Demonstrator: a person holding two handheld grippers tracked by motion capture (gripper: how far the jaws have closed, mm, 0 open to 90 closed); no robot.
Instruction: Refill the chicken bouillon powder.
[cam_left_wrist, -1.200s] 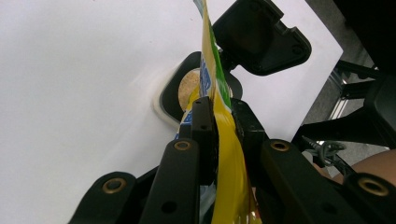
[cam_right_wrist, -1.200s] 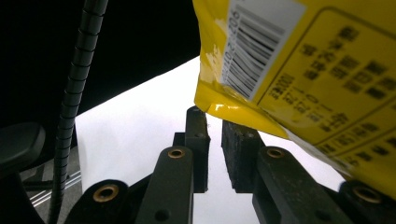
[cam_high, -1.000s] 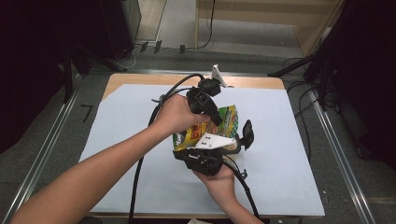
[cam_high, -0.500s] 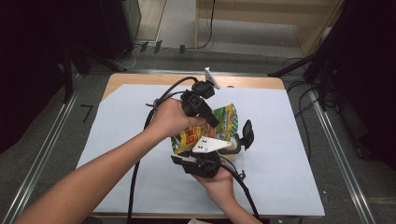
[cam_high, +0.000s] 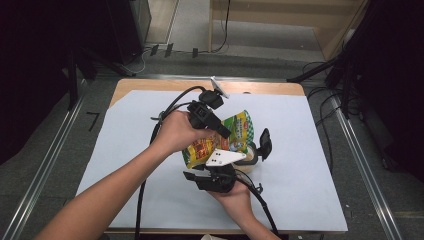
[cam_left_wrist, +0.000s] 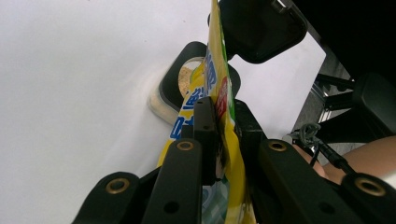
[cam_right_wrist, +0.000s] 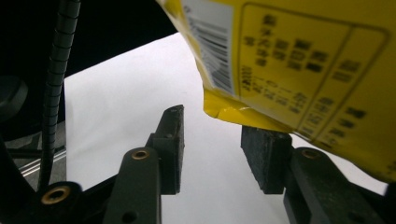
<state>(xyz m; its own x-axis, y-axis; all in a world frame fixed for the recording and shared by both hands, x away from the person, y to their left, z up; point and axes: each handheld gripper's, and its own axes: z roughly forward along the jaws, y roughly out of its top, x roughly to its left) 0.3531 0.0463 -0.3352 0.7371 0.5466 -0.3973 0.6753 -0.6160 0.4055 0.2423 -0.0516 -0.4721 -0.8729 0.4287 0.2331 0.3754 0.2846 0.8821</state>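
My left gripper (cam_left_wrist: 223, 135) has its jaws pinching the yellow snack pouch (cam_left_wrist: 219, 88) flat between the pads, the film standing edge-on between them and running away from the fingers towards the container (cam_left_wrist: 173, 93) on the white table cover (cam_left_wrist: 70, 93). My right gripper (cam_right_wrist: 217, 149) has its jaws spread, and they have just been opening; nothing sits between the pads, and the pouch's lower corner (cam_right_wrist: 219, 109) hangs just above and beyond the gap, closer to the right-hand pad.

What the next move turns on, as I judge it: the pouch's long axis runs from my left fingers down towards the container, with its far end directly over the container's mouth, so the left gripper is the one that steers it, while the right gripper lies below and beside the bag, free to re-grip.

From the high view the pouch (cam_high: 220, 142) slants between the two hands, left gripper (cam_high: 212, 122) on its upper part, right gripper (cam_high: 235, 167) under its lower edge, the container (cam_high: 250, 155) just past it with a black lid (cam_high: 264, 143) standing beside its rim.

The pouch is glossy yellow with green, red and blue print on the front, a barcode and a text panel on the back, and looks soft and creased
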